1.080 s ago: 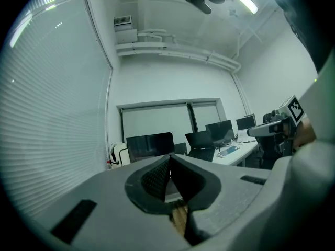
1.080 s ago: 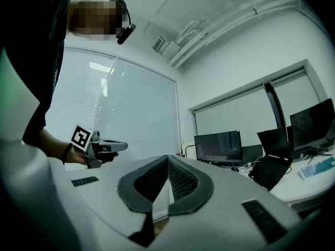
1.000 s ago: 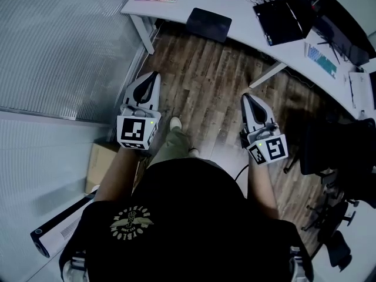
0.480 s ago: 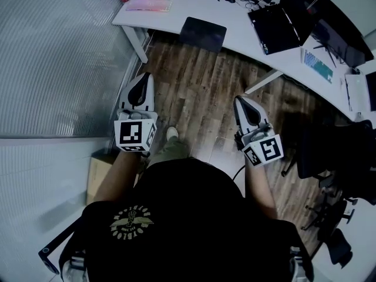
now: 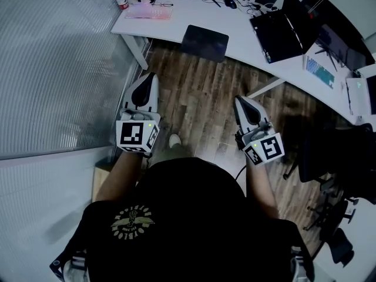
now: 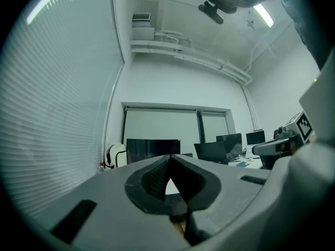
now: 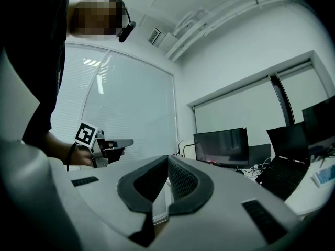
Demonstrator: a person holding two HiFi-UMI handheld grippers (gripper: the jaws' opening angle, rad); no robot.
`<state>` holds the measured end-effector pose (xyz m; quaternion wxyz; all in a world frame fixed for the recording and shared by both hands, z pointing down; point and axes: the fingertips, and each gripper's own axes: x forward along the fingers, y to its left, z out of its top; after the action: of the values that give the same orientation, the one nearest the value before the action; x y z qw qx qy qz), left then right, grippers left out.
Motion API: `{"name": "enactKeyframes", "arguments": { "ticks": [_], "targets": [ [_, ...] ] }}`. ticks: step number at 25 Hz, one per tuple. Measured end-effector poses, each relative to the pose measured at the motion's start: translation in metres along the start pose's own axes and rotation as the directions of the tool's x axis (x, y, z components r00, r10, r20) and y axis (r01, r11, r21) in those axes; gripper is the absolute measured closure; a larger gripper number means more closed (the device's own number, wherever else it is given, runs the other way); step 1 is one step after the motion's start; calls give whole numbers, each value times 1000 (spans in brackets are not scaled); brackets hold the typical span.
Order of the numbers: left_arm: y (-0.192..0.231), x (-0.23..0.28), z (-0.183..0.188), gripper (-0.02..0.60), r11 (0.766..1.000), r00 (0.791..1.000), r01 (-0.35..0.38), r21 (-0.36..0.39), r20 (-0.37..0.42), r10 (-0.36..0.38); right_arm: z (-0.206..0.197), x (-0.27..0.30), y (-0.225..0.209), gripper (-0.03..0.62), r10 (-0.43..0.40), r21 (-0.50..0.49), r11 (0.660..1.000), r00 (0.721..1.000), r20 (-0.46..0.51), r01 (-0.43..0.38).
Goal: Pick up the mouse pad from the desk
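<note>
We look down on a dark wood-plank floor (image 5: 200, 98), with a white curved tabletop (image 5: 241, 25) ahead. There's the mouse pad (image 5: 205, 42), dark and rectangular, lying flat at the tabletop's near edge. A pink keyboard (image 5: 147, 12) sits to its left and an open black laptop (image 5: 282, 31) to its right. The left gripper (image 5: 151, 78) and right gripper (image 5: 239, 100) both hang over the floor, well short of the pad. Each one has its fingers pressed fully together with nothing between them. A slatted glass wall (image 5: 59, 69) runs along our left, and a black office chair (image 5: 329, 151) stands at the right. Through the gripper views we see dark monitors along the far wall, below drawn window blinds.
</note>
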<state>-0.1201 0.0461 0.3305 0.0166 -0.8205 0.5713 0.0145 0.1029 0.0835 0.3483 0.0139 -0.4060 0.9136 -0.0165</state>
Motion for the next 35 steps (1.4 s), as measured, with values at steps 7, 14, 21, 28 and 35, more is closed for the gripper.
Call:
{"name": "enactKeyframes", "arguments": {
  "ticks": [7, 14, 21, 28, 35],
  "targets": [
    [34, 37, 5, 574, 998, 998, 53, 25, 33, -54, 9, 51, -9, 592, -26, -34, 999, 1000, 10, 27],
    [66, 72, -3, 574, 992, 996, 91, 84, 15, -93, 13, 105, -18, 592, -44, -42, 998, 999, 18, 44],
    [85, 99, -34, 574, 989, 989, 140, 43, -51, -138, 3, 136, -30, 592, -67, -7, 998, 998, -4, 67],
    [94, 128, -65, 574, 987, 980, 163, 11, -115, -160, -18, 150, -62, 592, -96, 8, 995, 995, -39, 97],
    [96, 162, -93, 574, 984, 968, 175, -21, -179, -176, -37, 171, -102, 592, -102, 36, 994, 993, -52, 104]
  ]
}}
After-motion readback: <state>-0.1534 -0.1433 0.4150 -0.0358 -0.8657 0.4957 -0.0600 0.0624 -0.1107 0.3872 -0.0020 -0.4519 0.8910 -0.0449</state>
